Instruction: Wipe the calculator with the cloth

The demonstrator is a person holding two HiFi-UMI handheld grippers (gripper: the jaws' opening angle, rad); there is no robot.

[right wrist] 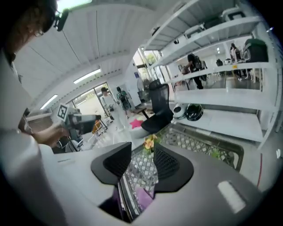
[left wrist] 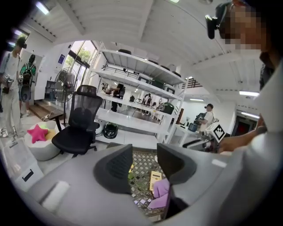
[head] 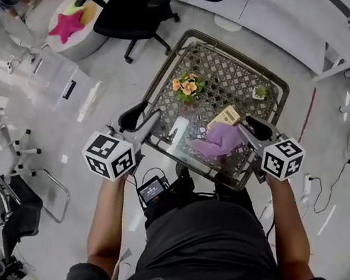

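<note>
Presently, note left gripper (left wrist: 143,154) jaws wide apart, right gripper (right wrist: 141,150) jaws narrowly parted, both empty. Locate purple cloth (head: 217,140) on lattice table (head: 233,69), touching calculator (head: 225,117). Expect limp, light fabric; pinch a raised fold.

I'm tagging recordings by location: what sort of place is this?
Probably an open-plan workshop or lab-style office, not a home: long white shelving racks hold gear, a black office chair stands on the pale hard floor, and another person stands at a bench in the background.
</note>
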